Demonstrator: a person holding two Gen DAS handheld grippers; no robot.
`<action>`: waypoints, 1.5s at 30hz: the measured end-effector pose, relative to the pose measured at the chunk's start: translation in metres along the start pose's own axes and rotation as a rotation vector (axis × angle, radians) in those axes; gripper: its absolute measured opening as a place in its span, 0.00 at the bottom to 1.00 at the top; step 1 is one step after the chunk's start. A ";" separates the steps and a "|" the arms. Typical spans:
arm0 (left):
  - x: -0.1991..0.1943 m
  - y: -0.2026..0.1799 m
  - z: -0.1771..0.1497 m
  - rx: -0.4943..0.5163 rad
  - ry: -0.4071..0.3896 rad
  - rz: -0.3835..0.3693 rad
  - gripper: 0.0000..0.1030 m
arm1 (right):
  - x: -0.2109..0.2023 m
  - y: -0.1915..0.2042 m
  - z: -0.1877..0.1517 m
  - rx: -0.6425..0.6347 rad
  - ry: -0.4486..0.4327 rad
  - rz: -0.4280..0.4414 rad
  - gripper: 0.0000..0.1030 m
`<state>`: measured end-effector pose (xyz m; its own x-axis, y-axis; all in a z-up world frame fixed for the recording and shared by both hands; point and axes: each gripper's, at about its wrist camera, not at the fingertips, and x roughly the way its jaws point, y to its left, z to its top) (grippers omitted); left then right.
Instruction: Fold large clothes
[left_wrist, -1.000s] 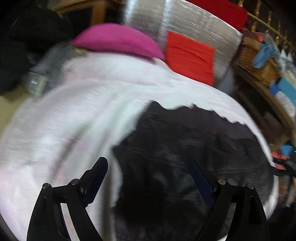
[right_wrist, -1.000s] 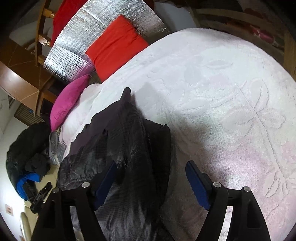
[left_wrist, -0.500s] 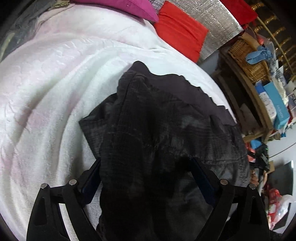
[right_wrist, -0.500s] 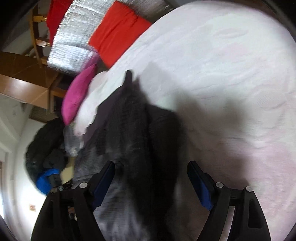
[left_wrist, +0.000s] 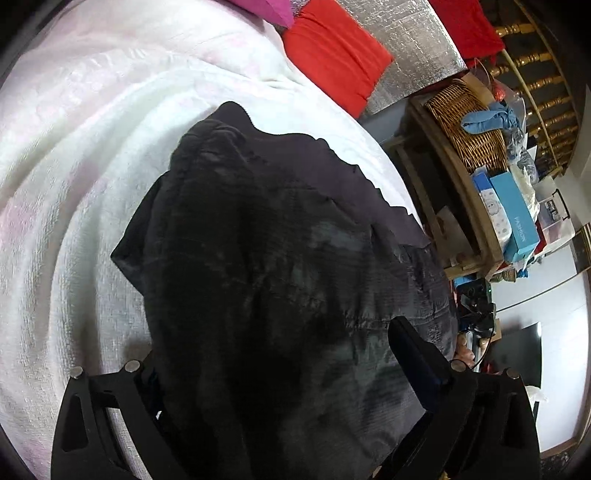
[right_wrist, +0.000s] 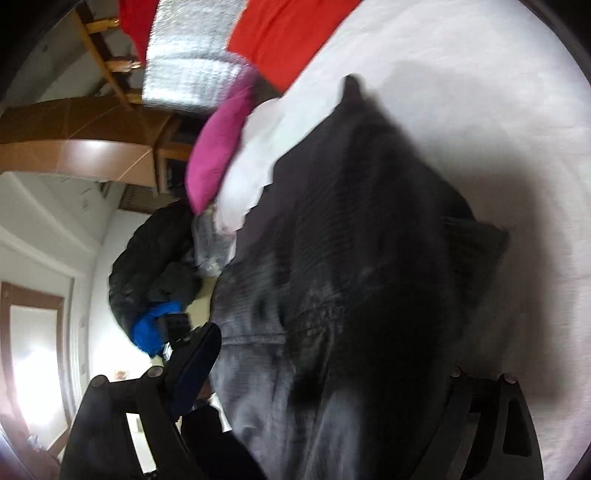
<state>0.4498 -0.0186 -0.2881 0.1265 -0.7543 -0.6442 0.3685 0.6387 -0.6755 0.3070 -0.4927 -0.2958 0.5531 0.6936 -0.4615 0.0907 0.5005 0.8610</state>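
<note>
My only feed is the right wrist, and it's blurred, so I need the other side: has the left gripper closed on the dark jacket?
Observer: No. The left gripper has its jaws wide apart, with the dark jacket draped between them.
Operator: What lies past the jacket on that side?
Observer: A wooden shelf beside the bed, carrying a wicker basket and blue boxes.
</note>
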 end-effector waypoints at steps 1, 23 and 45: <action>0.002 0.000 -0.001 0.004 0.006 0.009 0.97 | 0.003 -0.001 -0.001 -0.006 0.006 -0.021 0.90; -0.028 -0.030 -0.017 -0.052 -0.133 0.087 0.33 | -0.008 0.059 -0.024 -0.184 -0.109 -0.321 0.37; -0.040 -0.064 -0.062 0.022 -0.131 0.612 0.76 | -0.064 0.026 -0.033 -0.023 -0.139 -0.516 0.72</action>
<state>0.3642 -0.0199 -0.2406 0.4321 -0.2656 -0.8619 0.2118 0.9588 -0.1893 0.2461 -0.5070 -0.2513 0.5460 0.2800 -0.7896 0.3628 0.7706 0.5241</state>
